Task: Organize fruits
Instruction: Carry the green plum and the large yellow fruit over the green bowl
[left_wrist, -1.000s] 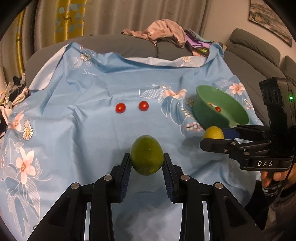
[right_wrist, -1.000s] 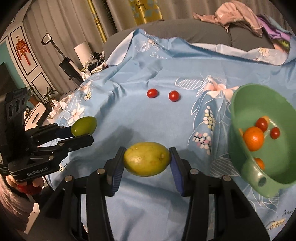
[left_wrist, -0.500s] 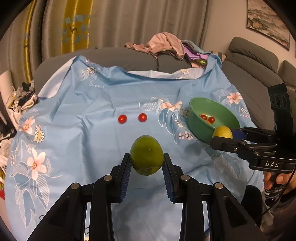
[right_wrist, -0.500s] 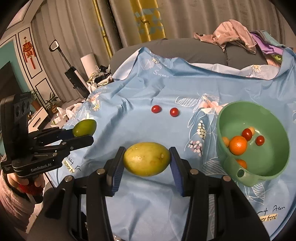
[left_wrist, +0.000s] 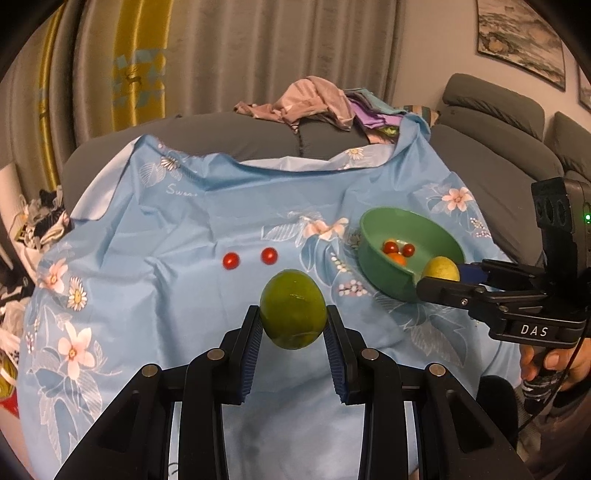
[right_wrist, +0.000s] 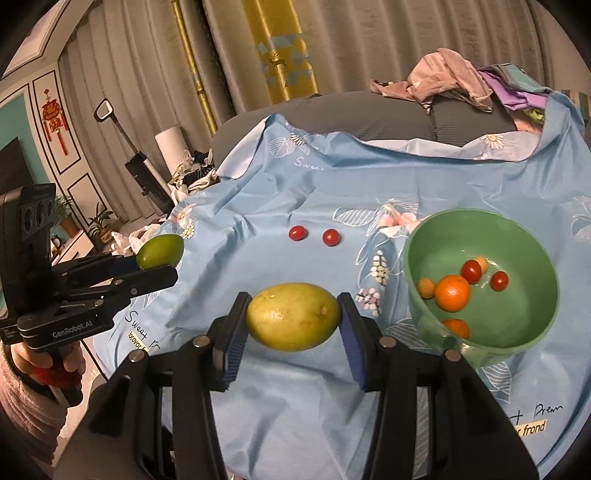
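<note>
Black fingers (left_wrist: 334, 354) of both grippers angled downward, pinching green fruit (left_wrist: 293, 308) and yellow fruit (right_wrist: 293, 316).

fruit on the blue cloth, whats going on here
A person is sorting fruit with a handheld gripper in each hand. The left gripper is shut on a green fruit, and the right gripper is shut on a yellow fruit; both are held above the blue floral cloth. The green bowl already holds small oranges and cherry tomatoes. Two cherry tomatoes lie loose on the cloth.
</note>
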